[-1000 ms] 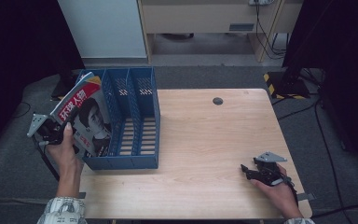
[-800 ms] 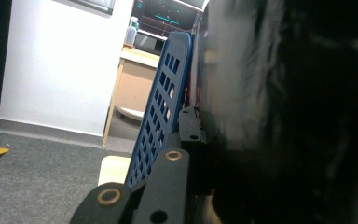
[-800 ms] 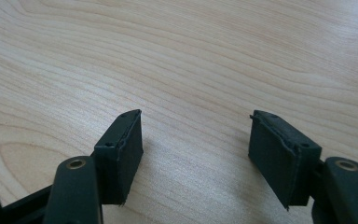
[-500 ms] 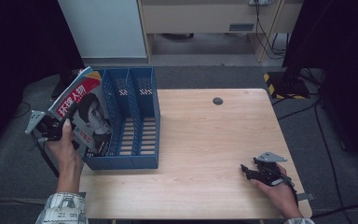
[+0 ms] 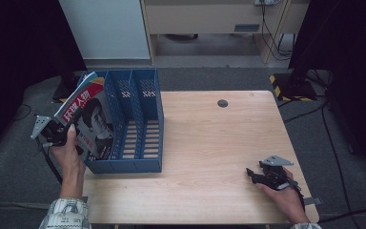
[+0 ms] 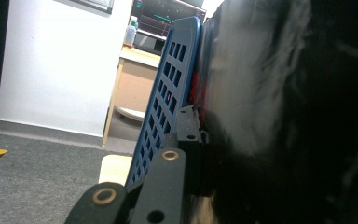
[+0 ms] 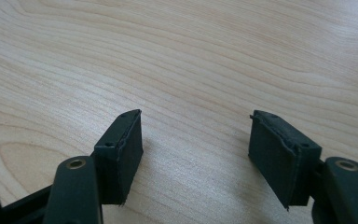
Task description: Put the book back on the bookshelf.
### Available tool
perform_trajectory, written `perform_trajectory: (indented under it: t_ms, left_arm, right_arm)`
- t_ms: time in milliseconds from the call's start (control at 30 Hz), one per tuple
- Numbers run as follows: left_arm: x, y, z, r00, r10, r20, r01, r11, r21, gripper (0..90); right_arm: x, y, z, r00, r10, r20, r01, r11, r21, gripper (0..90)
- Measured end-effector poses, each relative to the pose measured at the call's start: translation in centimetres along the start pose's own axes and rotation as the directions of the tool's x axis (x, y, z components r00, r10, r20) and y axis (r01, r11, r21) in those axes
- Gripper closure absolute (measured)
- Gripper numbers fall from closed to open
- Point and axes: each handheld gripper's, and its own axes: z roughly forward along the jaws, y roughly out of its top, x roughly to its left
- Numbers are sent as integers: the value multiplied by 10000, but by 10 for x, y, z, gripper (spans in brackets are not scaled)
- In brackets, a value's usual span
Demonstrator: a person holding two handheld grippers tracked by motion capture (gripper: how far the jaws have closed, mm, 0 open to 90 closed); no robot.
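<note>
Two grippers are in play, and the action sits at the left of the high view. The left gripper has its jaws clamped tight on a magazine, pinching it near its outer edge, with the red-and-white cover facing up and tilted. The magazine leans against the leftmost wall of the blue file holder, its upper corner poking above the rim at the upper left of the rack. From the left gripper view, the perforated blue wall stands just beside the jaws, and the magazine's dark, blurred cover takes the right half of the frame, pressed close to that wall.

Over at the lower right of the high view, the right gripper rests on the tabletop, well apart from the rack. Its jaws stand apart with nothing between them, just bare wood grain showing in the right gripper view.

So where does this stand? The magazine is picked up and brought to the rack, so that part looks done. What seems left is getting it squarely down into a slot: it looks tilted and only partway in, though whether its lower edge sits inside the first compartment or outside the wall is hard to tell. Then comes the release.
</note>
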Motion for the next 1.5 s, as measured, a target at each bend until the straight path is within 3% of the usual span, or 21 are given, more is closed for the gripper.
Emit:
perform_trajectory:
  t_ms: [433,633,833,967,1067,1200,1333,1500]
  left_arm:
    - [-1,1,-1,9997,-233,-8,233,9997,108,797]
    - [-2,7,-3,9999,-76,-125,78,9998,193,706]
    - [-6,16,-6,9982,534,-256,-524,9978,397,557]
    - [-11,25,-8,9912,1239,-455,-1214,9911,548,405]
    - [-14,30,-8,9871,1525,-485,-1494,9868,619,322]
    - [-19,37,-9,9814,1865,-451,-1831,9805,711,269]
    - [-21,42,-9,9797,1963,-407,-1929,9782,765,248]
    - [-27,49,-9,9721,2331,-271,-2297,9688,937,237]
  right_arm:
    - [0,0,0,10000,-25,-16,25,10000,7,350]
    - [0,0,0,10000,-45,-29,45,10000,6,350]
    - [-1,0,0,10000,-51,-36,51,10000,7,349]
    - [0,0,0,10000,-34,-29,34,10000,1,347]
    - [0,0,0,10000,-28,-29,28,10000,2,346]
    - [0,0,0,10000,-30,-30,30,10000,5,343]
    - [-1,0,0,10000,-37,-40,37,10000,7,341]
    - [-1,0,0,10000,-40,-43,40,10000,9,339]
